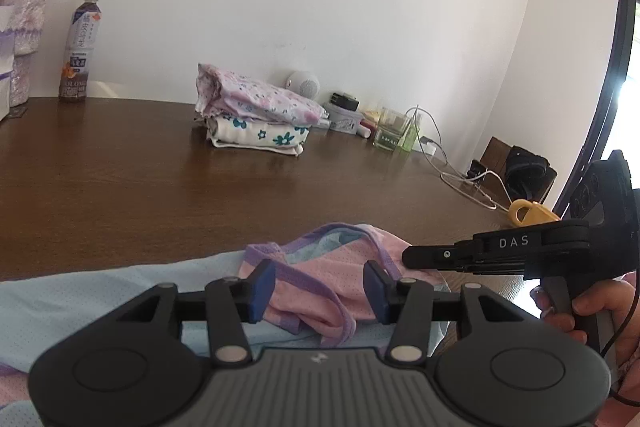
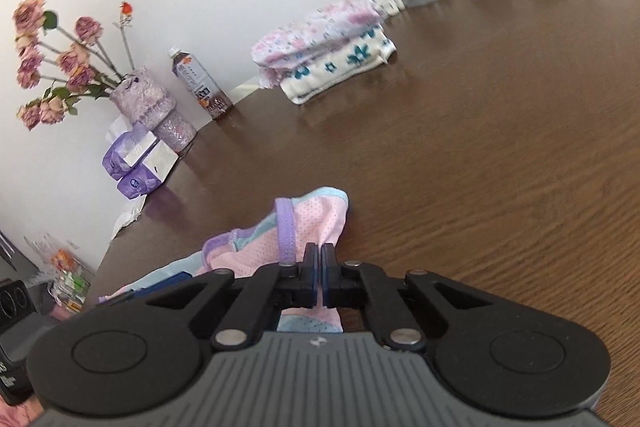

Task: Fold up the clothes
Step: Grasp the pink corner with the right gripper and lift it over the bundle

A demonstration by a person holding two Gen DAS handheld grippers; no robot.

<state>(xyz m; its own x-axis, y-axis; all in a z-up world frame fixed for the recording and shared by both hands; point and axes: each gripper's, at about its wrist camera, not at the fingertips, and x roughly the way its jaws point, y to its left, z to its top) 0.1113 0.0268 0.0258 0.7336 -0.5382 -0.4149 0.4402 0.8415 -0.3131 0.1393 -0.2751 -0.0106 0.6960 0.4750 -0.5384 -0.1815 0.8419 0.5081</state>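
Two grippers engaged on one pink garment [image 1: 320, 291] at lower centre; a fold in hand.

Right gripper [image 2: 319, 269] clamped together on the garment's pink edge beside the purple strap [image 2: 286, 231]; left gripper [image 1: 320, 291] apart, pads either side of bunched fabric, not pressing; garment lies on the brown table [image 1: 160, 167], lower centre of frame; folded stack [image 1: 256, 115] rests mid-frame, well apart. Judged: grasping stage; next, left must close, then both lift evenly.

Both cameras ride low and close behind their own fingers, looking across the brown table [image 1: 120, 163] toward the white wall. Both views share the folded floral stack [image 1: 256, 115] at twelve o'clock and the pink garment [image 2: 316, 219] nearest
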